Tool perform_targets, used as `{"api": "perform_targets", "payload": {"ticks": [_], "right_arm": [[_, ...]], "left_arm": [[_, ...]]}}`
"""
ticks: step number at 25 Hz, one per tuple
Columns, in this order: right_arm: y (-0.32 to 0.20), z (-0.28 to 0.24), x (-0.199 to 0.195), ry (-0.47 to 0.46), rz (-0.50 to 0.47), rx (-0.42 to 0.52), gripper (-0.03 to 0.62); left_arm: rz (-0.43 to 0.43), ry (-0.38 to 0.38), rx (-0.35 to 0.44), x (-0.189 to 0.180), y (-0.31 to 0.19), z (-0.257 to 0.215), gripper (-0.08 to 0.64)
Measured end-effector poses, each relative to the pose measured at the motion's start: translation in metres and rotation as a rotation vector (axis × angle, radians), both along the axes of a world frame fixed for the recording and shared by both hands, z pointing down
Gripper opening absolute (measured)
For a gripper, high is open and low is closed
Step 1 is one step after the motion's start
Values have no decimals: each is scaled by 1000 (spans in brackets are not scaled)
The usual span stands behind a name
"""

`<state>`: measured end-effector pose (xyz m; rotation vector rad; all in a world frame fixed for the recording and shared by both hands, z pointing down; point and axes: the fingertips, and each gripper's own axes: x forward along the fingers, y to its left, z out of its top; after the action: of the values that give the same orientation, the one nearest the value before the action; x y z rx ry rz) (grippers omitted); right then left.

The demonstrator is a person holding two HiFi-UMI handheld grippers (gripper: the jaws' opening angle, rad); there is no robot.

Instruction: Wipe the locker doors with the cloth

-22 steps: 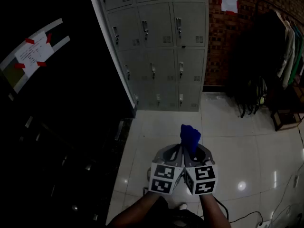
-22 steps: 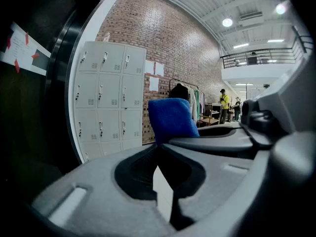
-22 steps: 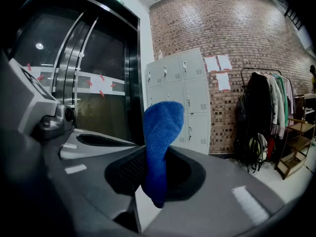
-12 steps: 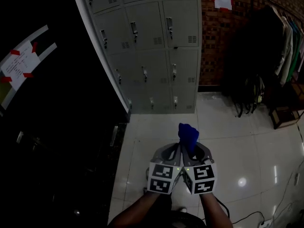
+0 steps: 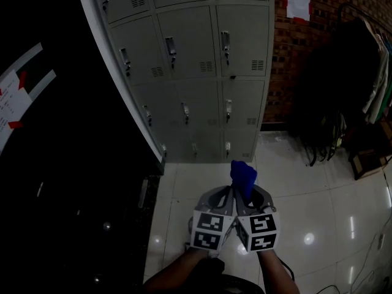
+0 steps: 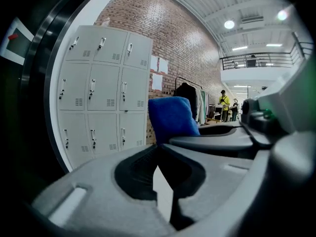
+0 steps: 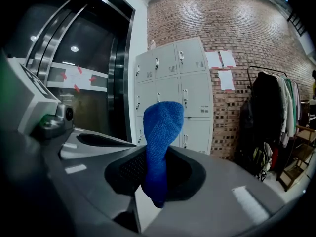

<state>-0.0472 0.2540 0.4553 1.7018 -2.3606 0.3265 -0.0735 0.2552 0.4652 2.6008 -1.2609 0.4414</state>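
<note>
Right gripper view: right gripper pinches the blue cloth, upright. Left gripper pressed together on nothing, just beside it. Both face the grey lockers, well apart from them.

- Bare tiled floor runs forward to the foot of the lockers: open path ahead and to the right.
- Lockers: doors closed, handles stand proud of the faces.
- Left: dark wall close by, meeting the lockers' left edge; little room.
- Right: brick wall, hanging clothes, bags on the floor; well apart.
- Left gripper, jaws together, tight beside right gripper, jaws clamping the cloth, which sticks out ahead.
</note>
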Motion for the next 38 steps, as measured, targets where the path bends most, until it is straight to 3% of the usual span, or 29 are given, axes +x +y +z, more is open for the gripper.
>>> {"api": "perform_targets", "payload": {"ticks": [9, 18, 28, 38], "right_arm": [[-95, -7, -10, 27, 32, 10, 75], [-179, -17, 2, 30, 37, 50, 75], [-331, -43, 42, 11, -39, 107, 75], [-460, -130, 80, 29, -158, 230, 75]], "left_arm": [[26, 31, 20, -16, -100, -16, 3], [46, 42, 52, 2, -183, -25, 3], [-29, 52, 107, 40, -334, -50, 3], [-101, 108, 167, 74, -460, -119, 3]]}}
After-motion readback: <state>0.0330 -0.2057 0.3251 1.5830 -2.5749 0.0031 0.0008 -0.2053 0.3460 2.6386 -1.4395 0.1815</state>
